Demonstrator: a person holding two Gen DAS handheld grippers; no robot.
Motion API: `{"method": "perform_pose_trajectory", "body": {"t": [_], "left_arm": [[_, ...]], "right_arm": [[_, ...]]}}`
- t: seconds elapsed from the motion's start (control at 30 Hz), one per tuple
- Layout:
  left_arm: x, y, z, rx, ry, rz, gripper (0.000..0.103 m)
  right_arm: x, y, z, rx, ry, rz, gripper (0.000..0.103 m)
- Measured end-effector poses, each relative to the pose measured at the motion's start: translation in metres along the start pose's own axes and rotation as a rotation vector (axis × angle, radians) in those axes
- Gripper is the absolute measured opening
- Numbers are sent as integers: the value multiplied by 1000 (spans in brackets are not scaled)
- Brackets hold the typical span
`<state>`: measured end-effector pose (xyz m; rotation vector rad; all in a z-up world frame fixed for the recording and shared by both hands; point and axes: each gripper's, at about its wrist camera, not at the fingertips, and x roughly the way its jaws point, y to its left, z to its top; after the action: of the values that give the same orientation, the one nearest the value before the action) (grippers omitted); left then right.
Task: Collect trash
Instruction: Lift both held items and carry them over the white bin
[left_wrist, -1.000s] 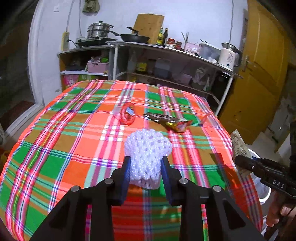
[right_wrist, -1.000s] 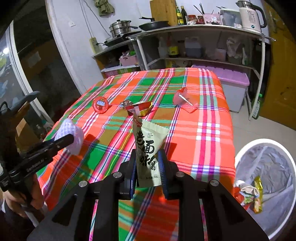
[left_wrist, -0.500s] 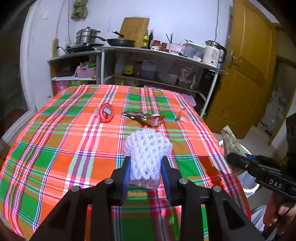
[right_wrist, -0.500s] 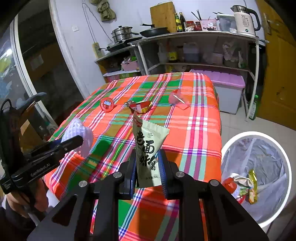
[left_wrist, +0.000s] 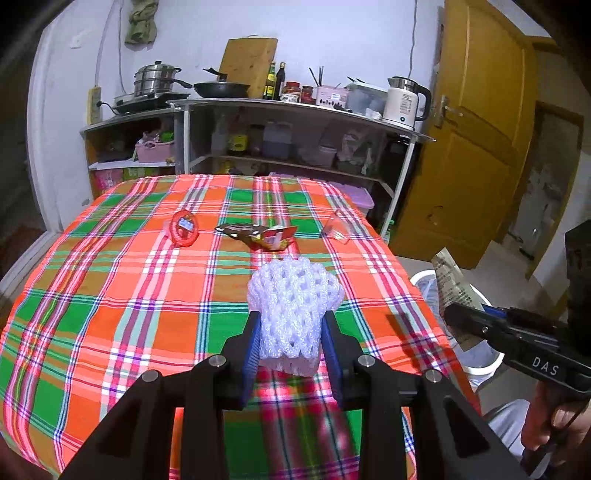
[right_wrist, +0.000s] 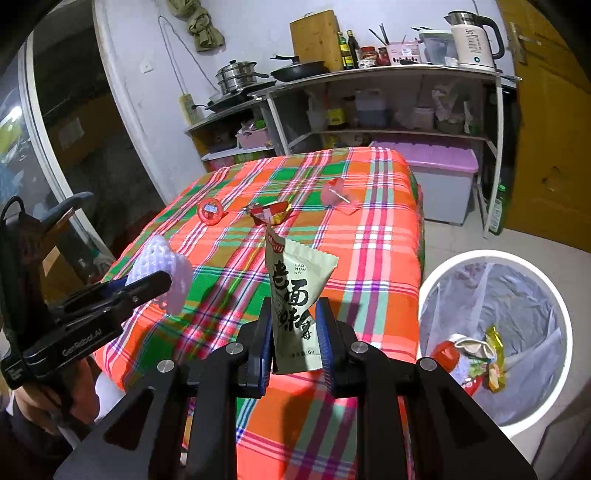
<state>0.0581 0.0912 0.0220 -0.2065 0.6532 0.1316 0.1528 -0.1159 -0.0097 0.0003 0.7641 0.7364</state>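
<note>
My left gripper (left_wrist: 291, 345) is shut on a white foam fruit net (left_wrist: 293, 299), held above the near part of the plaid table (left_wrist: 110, 295). My right gripper (right_wrist: 294, 328) is shut on a pale green sauce packet (right_wrist: 295, 291), held upright over the table's near right corner. Each gripper shows in the other's view: the right one (left_wrist: 448, 317) with its packet (left_wrist: 452, 280), the left one (right_wrist: 168, 282) with the net (right_wrist: 162, 262). A white bin (right_wrist: 495, 332) lined with a bag stands on the floor at the right, with wrappers inside.
On the table's far half lie a red round lid (left_wrist: 183, 229), a crumpled red and gold wrapper (left_wrist: 264, 236) and a clear plastic piece (left_wrist: 336, 230). Behind stand kitchen shelves (left_wrist: 295, 147) with pans and a kettle, a purple storage box (right_wrist: 441, 181) and a yellow door (left_wrist: 476, 147).
Both grippers have drawn back from the table with their loads still held. The table looks smaller and farther, and more of the bin shows in the right wrist view.
</note>
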Motion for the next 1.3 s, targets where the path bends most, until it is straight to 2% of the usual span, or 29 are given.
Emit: {"method": "perform_pose_trajectory", "body": {"t": [0.73,1.3], "left_arm": [[9,-63,1,83,11,-86,32],[42,-131,4,158,44,-219,32]], "right_arm": [[-40,-47,-14,82,-51,-51,23],[-61,-105,-26,189,-69,-142,23]]}}
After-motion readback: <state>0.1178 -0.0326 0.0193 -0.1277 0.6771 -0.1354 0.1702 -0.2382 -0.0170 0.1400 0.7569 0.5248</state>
